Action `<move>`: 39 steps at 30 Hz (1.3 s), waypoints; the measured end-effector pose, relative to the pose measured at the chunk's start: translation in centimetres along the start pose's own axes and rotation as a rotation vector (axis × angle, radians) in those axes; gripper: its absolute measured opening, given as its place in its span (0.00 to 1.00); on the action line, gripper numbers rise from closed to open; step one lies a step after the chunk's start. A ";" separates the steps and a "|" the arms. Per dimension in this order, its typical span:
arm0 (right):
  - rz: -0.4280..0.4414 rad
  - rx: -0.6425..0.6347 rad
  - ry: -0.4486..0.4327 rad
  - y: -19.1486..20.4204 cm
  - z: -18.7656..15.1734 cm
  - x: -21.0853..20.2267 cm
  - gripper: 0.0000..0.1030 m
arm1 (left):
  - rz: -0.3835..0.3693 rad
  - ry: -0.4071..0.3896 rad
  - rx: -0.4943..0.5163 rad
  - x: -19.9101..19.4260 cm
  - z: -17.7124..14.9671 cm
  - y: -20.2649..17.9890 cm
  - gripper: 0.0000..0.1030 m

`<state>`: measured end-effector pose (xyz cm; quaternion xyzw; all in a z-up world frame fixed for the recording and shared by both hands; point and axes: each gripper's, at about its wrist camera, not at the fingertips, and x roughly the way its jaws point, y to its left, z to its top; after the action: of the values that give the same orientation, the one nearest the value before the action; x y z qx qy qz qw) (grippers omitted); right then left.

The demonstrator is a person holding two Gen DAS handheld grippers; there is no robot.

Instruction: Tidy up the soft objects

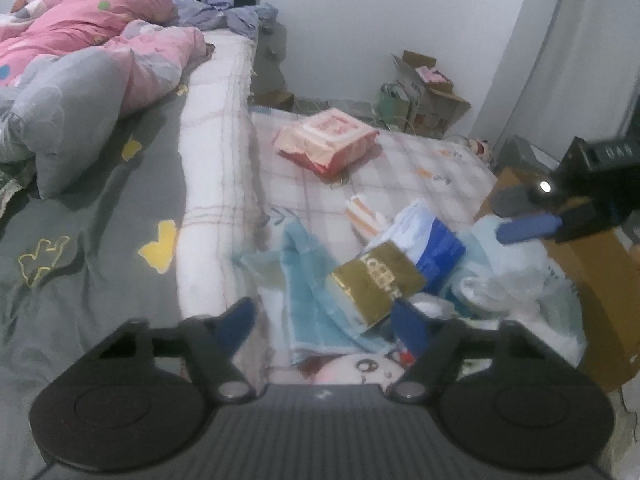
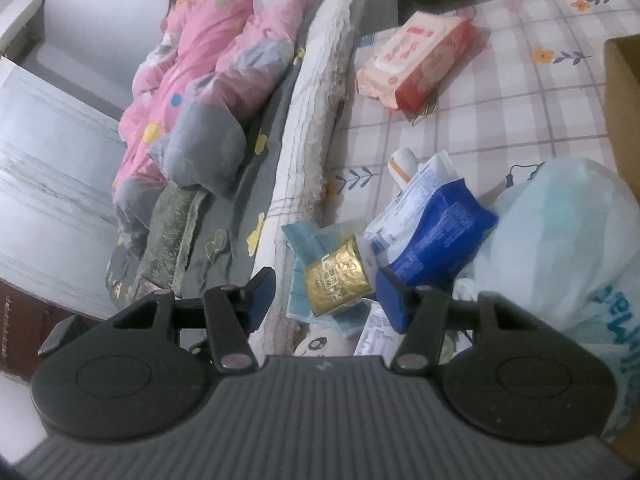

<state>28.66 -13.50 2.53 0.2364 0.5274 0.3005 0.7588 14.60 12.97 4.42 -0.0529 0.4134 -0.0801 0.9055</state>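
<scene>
Soft goods, heaped on the checked mattress [image 2: 500, 92] beside the bed [image 1: 100, 240].

- Gold pack [image 2: 338, 282]: lies tilted on top of a blue cloth [image 1: 312, 280], near edge of the heap. Sits between the tips of both grippers; touched by neither as far as can be seen.
- Blue-and-white pack [image 2: 432, 236]: leans against the gold pack, partly over it, likely dumped rather than placed.
- Pale plastic bag [image 2: 568, 240]: bulky, slumped at the heap's right side, against a cardboard box [image 2: 624, 92].
- Red-and-pink wipes pack [image 1: 328, 144]: flat, well apart from the heap, further up the mattress.
- Plush toy [image 1: 360, 370]: white face only, mostly hidden under the left gripper's body.
- Pink quilt [image 1: 100, 28] and grey pillow [image 1: 72, 120]: on the bed, not part of the heap.

Left gripper [image 1: 328, 324]: angled down at the heap, jaws apart, nothing clamped; blurred.
Right gripper [image 2: 326, 294]: angled down likewise, jaws apart, the gold pack in the gap but pads clear of it. Also visible at the right edge of the left view, tips over the bag.

Judgement: sorting barely begun; gold pack looks the next pick.
</scene>
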 end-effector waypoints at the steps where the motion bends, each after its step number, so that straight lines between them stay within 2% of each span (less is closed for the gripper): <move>1: -0.004 -0.004 0.007 0.2 0.3 0.6 0.53 | -0.003 0.005 0.005 0.3 -0.1 0.1 0.64; 9: 0.002 -0.053 0.087 2.2 2.7 5.9 0.53 | -0.023 0.035 0.003 2.8 0.2 0.9 0.46; 12: -0.004 -0.095 0.132 3.5 3.7 8.7 0.53 | -0.005 0.045 -0.027 3.9 0.7 1.9 0.37; 15: -0.023 -0.135 0.142 4.4 5.2 11.3 0.53 | 0.017 0.047 -0.062 4.7 1.2 2.9 0.28; 19: -0.074 -0.095 0.167 3.7 7.8 15.0 0.51 | 0.054 0.056 -0.106 6.0 2.0 4.3 0.16; 23: -0.144 -0.064 0.243 2.3 9.6 19.1 0.51 | 0.061 0.096 -0.118 7.6 2.5 4.9 0.16; 28: -0.189 -0.059 0.359 1.2 9.4 22.6 0.52 | 0.057 0.155 -0.113 9.8 3.0 4.9 0.16; 35: -0.204 -0.051 0.440 0.7 9.3 24.6 0.55 | 0.047 0.197 -0.138 11.5 3.5 5.3 0.17; 39: -0.202 -0.037 0.491 0.7 9.8 25.3 0.63 | 0.048 0.222 -0.164 12.1 3.7 5.6 0.23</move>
<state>44.42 4.40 -10.41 0.0886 0.7111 0.2812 0.6383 25.75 16.30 -3.03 -0.1078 0.5172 -0.0296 0.8485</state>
